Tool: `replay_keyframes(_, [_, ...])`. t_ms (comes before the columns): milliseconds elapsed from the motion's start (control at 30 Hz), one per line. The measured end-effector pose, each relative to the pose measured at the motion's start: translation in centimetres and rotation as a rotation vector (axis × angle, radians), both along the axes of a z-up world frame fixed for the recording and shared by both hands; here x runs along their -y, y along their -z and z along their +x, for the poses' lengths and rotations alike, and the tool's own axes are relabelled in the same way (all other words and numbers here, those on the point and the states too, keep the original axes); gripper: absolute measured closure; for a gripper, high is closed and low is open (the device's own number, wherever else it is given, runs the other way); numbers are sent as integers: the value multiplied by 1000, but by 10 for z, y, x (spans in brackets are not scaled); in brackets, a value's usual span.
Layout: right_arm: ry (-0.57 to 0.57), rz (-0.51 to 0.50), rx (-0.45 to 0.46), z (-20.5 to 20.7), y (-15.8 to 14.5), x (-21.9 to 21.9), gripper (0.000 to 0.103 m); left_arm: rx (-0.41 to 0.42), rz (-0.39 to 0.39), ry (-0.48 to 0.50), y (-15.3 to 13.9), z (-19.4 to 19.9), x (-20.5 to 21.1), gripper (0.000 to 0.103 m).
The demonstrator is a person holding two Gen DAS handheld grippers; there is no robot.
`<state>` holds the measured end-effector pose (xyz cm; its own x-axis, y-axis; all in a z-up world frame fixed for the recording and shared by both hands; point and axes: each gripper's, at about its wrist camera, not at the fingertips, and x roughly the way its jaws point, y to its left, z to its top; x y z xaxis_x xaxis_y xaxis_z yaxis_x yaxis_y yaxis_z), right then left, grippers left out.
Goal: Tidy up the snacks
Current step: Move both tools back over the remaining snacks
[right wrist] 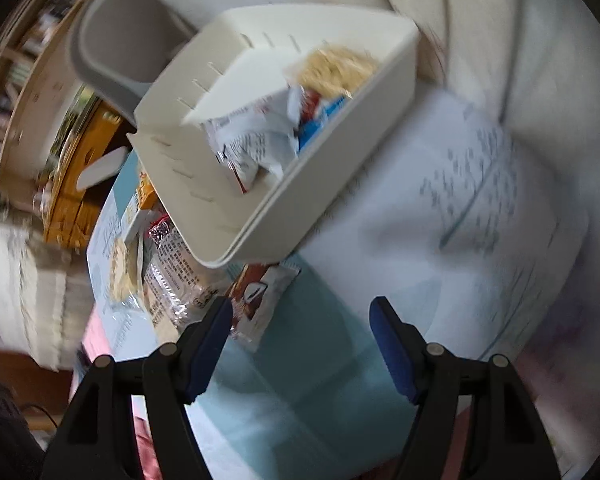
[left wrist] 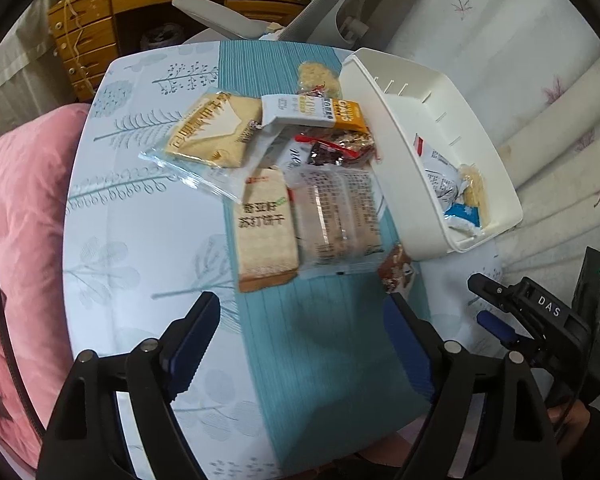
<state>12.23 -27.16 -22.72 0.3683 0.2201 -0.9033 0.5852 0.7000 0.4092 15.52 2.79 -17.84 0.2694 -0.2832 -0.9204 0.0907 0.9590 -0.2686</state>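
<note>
A pile of snack packets lies mid-table in the left wrist view: a beige cracker pack (left wrist: 266,228), a clear-wrapped pack (left wrist: 336,216), a toast pack (left wrist: 216,128), a white and orange box (left wrist: 300,114). A small brown packet (left wrist: 396,268) lies by the white bin (left wrist: 380,120), which holds white packets (left wrist: 440,180) and a noodle cake (right wrist: 336,68). My left gripper (left wrist: 300,304) is open over bare cloth, short of the pile. My right gripper (right wrist: 300,308) is open too, below the bin (right wrist: 260,224), with the brown packet (right wrist: 260,296) beside its left finger. It also shows as the right gripper (left wrist: 482,300).
The round table wears a white and teal cloth (left wrist: 140,220). A pink cushion (left wrist: 20,220) lies to its left, a wooden desk (left wrist: 100,20) and a grey chair (left wrist: 228,20) stand behind it, and pale floral bedding (left wrist: 540,80) runs along the right.
</note>
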Motion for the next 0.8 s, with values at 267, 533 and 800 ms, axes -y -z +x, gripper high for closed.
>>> replay_keyframes(267, [182,128,-60,-6,19,-23,32,-29,1,69,10,25,-15,19])
replay_keyframes(533, [291,239,-126,2,39,-38,32,-93,12,106,28,53,-3,19])
replay_keyframes(800, [370,266,-181,15,54,-34,32,-221,69,90,52,83,22,19])
